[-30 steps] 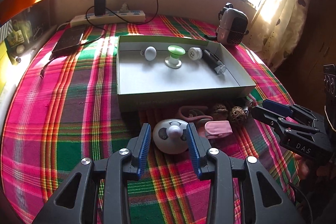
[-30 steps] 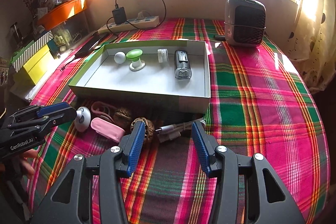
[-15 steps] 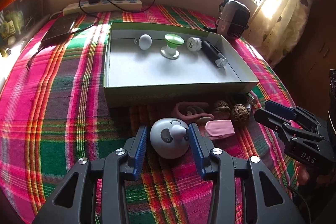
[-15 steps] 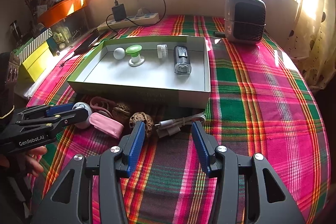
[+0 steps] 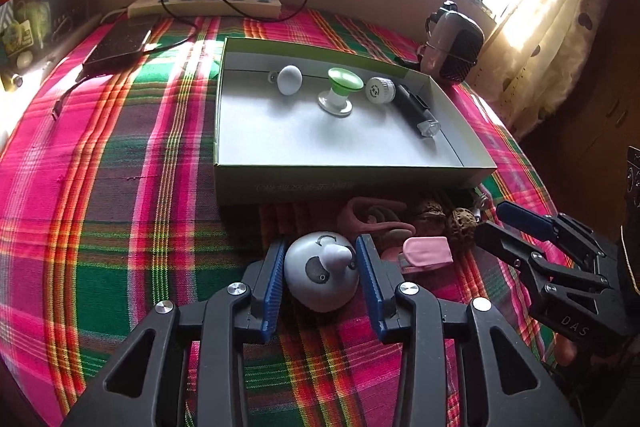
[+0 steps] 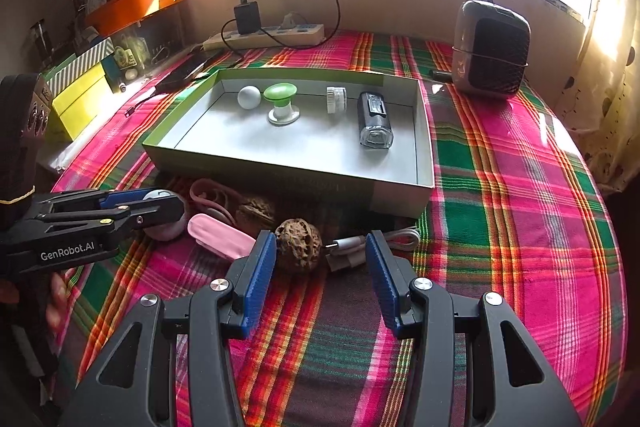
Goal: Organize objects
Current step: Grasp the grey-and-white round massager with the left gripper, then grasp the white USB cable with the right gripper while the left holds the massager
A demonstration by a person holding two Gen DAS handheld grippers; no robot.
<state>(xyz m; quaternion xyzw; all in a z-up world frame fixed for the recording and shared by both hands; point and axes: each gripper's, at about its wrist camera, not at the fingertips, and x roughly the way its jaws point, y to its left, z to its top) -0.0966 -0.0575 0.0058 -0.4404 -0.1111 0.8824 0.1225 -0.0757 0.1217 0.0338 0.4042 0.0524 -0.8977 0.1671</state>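
left wrist view: the left gripper (image 5: 320, 267) is straddling a pale grey dome-shaped gadget with a stubby knob (image 5: 322, 277) that is sitting on the pink, green and orange plaid cloth (image 5: 120, 227). its jaws are closing from nearly full width; the left blue pad looks just about on the dome's side, the right one seems a sliver clear, so i cannot tell if it is gripped. just right of the dome a pink capsule-shaped case (image 5: 426, 251) is lying beside a coil of pink cord (image 5: 374, 215) and two wrinkled brown walnuts (image 5: 462, 225). all of these are crowding the near wall of a shallow grey cardboard tray with a green rim (image 5: 340, 183). the tray's back half is holding a white ball (image 5: 289, 79), a green-topped mushroom-shaped knob (image 5: 340, 91), a small white ribbed cap (image 5: 379, 90) and a black torch (image 5: 414, 111); its front half is lying bare. wide open cloth is stretching away to the left.

in the right wrist view, the right gripper (image 6: 318, 267) is standing about half open and holding nothing, with one walnut touching or nearly touching its left pad and a white cable plug (image 6: 352, 247) lying between the pads. bare cloth is running right of the tray's corner out to a grey and black grilled fan heater (image 6: 490, 51).
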